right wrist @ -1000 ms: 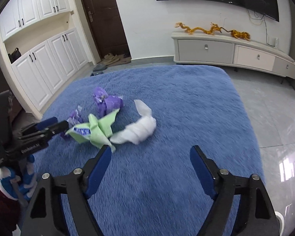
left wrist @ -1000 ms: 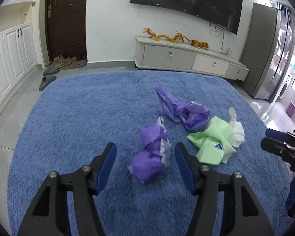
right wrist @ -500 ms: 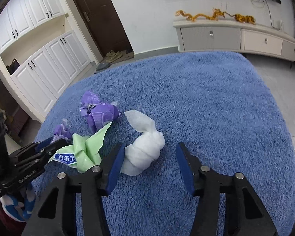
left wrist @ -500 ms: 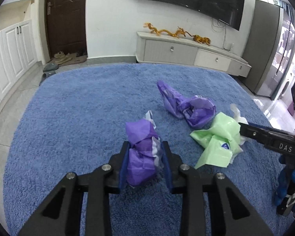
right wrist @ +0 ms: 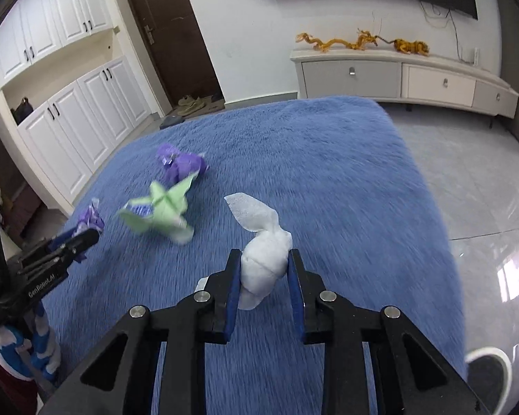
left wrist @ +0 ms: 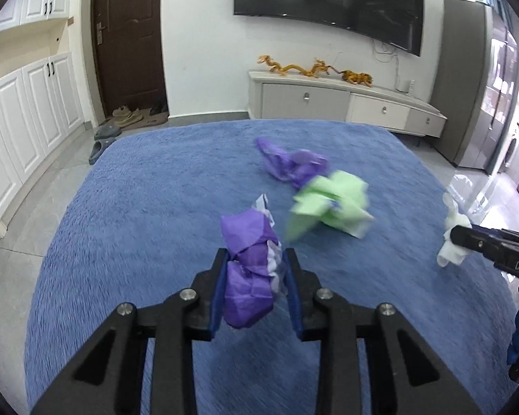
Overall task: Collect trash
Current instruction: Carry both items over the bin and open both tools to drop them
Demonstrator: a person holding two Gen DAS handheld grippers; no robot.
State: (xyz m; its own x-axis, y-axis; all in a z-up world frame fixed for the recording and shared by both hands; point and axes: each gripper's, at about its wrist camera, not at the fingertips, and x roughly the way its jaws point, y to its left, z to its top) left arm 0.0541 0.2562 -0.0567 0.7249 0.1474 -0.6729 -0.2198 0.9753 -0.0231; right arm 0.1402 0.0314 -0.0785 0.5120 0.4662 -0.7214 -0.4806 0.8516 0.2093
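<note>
Our left gripper (left wrist: 256, 269) clenches the purple wrapper (left wrist: 249, 276) between its fingers; our right gripper (right wrist: 264, 269) pinches the white tissue wad (right wrist: 264, 266). Both look light, soft and crushable, best gripped mid-bundle.

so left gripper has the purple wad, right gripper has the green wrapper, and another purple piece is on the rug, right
Not quite: the right gripper holds the white wad, as the right wrist view shows. The green wrapper lies on the rug. The rest is right.
</note>
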